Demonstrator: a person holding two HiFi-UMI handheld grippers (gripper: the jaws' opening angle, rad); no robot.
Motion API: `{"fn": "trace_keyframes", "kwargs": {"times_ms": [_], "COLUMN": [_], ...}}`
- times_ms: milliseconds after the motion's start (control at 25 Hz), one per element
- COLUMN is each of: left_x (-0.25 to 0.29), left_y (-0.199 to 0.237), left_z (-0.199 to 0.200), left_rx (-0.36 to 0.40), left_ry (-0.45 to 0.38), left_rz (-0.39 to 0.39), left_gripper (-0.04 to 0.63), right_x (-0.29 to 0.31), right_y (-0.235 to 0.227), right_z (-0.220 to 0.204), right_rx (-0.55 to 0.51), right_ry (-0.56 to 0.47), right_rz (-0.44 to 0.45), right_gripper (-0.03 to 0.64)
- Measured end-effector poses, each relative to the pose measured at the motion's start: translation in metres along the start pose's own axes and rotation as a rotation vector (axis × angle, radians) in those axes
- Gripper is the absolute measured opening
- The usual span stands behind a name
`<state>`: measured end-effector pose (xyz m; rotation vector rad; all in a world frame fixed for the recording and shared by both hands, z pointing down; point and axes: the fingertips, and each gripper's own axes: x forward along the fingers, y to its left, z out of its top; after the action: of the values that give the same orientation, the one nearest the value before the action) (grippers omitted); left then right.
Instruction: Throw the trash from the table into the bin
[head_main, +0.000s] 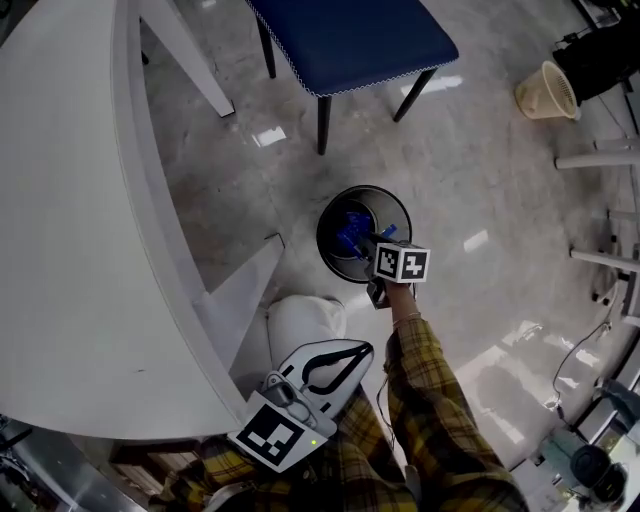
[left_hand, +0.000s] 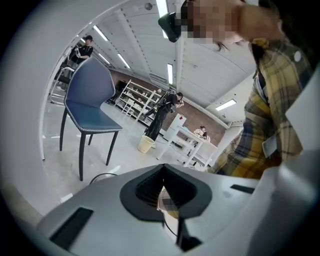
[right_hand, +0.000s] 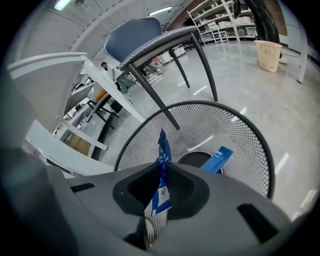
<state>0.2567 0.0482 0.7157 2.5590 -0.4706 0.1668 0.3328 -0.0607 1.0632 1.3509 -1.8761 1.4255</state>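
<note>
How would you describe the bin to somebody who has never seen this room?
Find the blue chair beside the white table. Near its legs stands the bin: round, black wire mesh, a blue packet inside. The other basket, farther off, is beige.

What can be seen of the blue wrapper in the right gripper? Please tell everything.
The blue wrapper is a thin, flat, crinkled packet with white print, and it looks like plastic. The right gripper is shut on its lower part, so it stands upright, its pointed top sticking out beyond the jaws. It is held over the open black mesh bin, where another blue packet lies inside.
</note>
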Motion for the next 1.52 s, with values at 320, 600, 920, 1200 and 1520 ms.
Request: {"fn": "trace_keyframes", "kwargs": {"times_ms": [320,600,920,1200,1520], "left_x": [-0.004,-0.009,-0.027,-0.048,-0.067], "left_y": [-0.004,-0.014,-0.044,-0.097,-0.16], "left_z": [-0.006,0.014,0.068,0.146,0.246], "left_rx": [-0.032,-0.054,-0.097,-0.133,-0.105], "left_ry": [0.014,0.003,-0.02,-0.04,-0.08], "left_rz": [0.006,0.012,0.029,0.037,0.022], "left_gripper": [0.009,0.009,0.009,0.009,0.008], "right_x": [0.019,-0.004,-0.064,-0.164,-0.291], "right_y": [0.001,0.007,0.044,0.096,0.186], "right_z": [0.006,0.018,0.031,0.073,0.13], "right_rx": [0.042,0.057,0.063,0.042,-0.029], "right_ry": [0.059,0.053,0.044,-0.019,-0.11], "right_rz": [-0.006,-0.003,-0.013,-0.005,0.055], "right_gripper": [0.054,0.084,0.084,0.064,0.025]}}
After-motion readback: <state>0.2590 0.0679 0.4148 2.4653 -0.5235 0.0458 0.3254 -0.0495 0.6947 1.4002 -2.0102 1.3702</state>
